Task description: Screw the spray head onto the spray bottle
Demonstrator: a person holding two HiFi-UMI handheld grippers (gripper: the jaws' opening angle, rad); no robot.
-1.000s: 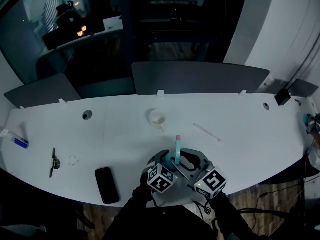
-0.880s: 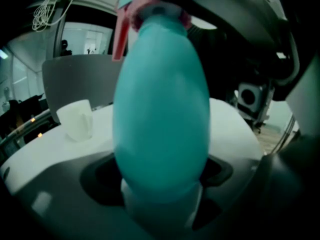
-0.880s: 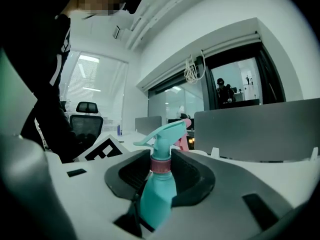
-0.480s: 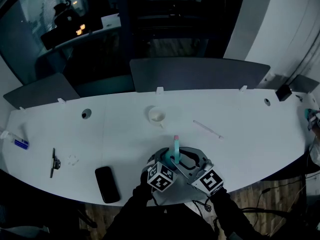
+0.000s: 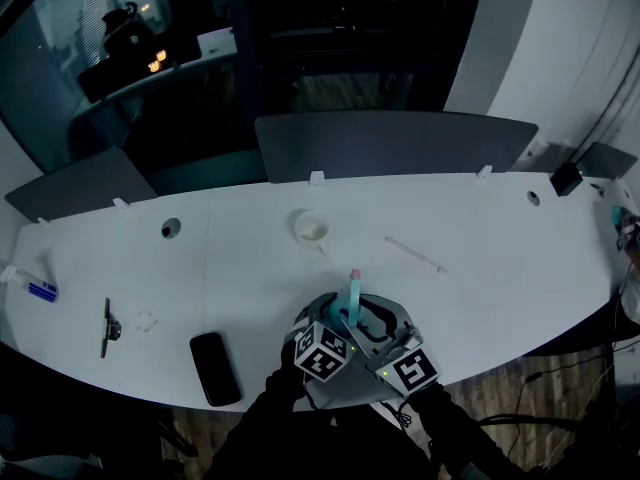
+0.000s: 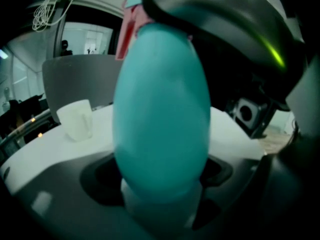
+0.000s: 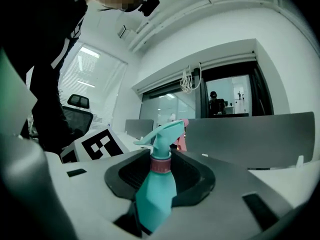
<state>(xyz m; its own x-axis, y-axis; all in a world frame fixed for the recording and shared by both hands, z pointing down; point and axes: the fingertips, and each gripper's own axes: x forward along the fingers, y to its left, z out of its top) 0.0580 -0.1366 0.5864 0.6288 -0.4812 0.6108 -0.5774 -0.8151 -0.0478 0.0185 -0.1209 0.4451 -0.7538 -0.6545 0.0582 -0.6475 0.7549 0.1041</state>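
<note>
Two tongs meet at the white table's point(image 5: 250, 258) near edge: left gripper point(image 5: 338, 325) clamps the teal spray bottle point(image 6: 160, 114); right gripper point(image 5: 372, 326) grips its spray head point(image 7: 167, 133) by the pink collar point(image 7: 161, 165).

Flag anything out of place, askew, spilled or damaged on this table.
Nothing spilled or broken shows. The spray head sits in line on the bottle. The only stray-looking item is a thin white stick lying slantwise on the table, right of the cup; what it is cannot be told.
</note>
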